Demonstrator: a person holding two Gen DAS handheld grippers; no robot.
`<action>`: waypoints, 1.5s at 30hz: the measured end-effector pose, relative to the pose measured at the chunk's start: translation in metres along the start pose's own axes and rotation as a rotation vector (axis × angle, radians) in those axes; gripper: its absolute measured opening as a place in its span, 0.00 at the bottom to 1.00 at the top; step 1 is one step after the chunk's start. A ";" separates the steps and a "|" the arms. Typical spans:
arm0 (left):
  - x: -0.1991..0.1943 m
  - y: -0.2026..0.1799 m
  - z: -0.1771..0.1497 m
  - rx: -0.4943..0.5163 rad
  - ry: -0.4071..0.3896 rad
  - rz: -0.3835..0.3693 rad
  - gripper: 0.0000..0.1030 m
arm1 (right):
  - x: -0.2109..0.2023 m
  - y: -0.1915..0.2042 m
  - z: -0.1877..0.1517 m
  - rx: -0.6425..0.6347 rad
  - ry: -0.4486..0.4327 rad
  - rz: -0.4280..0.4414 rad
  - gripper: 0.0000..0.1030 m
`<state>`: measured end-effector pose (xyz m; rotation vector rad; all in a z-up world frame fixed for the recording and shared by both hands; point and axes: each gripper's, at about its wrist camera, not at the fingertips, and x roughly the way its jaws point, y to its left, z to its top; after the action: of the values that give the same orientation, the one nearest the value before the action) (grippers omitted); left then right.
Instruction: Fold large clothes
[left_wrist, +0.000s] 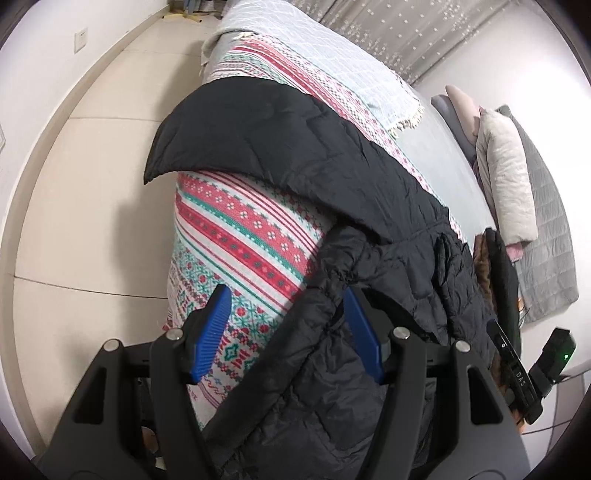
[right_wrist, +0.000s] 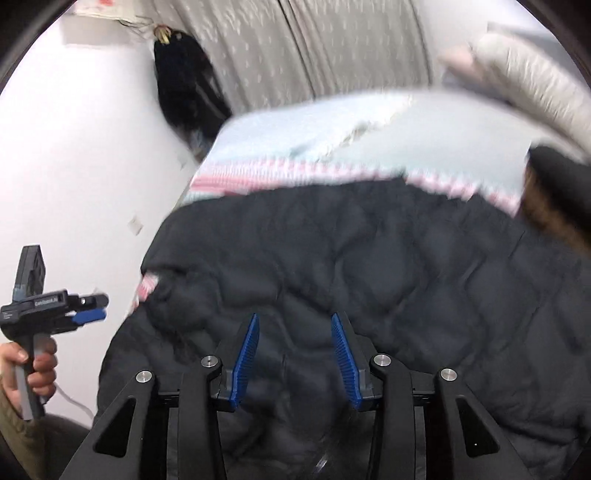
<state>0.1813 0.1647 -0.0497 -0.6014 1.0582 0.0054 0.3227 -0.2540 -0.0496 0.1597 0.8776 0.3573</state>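
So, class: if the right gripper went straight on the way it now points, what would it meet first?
Most likely the black padded jacket: it fills the space ahead of the open right gripper. The view is blurred, so the gap is unclear.

Black tools (left_wrist: 288, 328) (right_wrist: 294, 356) with ribbed blue pads (right_wrist: 245, 363), silver screws, bare-skinned hand (right_wrist: 35, 363).

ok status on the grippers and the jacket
Left gripper open. Right gripper open over black jacket, gripping nothing. Jacket spread on patterned blanket. Nothing in the way.
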 end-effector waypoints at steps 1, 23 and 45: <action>0.001 0.003 0.002 -0.014 0.003 -0.007 0.62 | -0.001 -0.007 0.003 0.015 -0.011 -0.040 0.49; 0.075 0.169 0.073 -0.641 -0.026 -0.288 0.84 | -0.049 -0.021 -0.019 0.158 -0.020 -0.142 0.55; 0.075 0.158 0.075 -0.774 -0.301 -0.477 0.04 | -0.071 -0.040 -0.027 0.167 -0.018 -0.208 0.55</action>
<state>0.2354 0.3118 -0.1582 -1.4947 0.5723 0.0893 0.2696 -0.3177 -0.0267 0.2236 0.8971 0.0882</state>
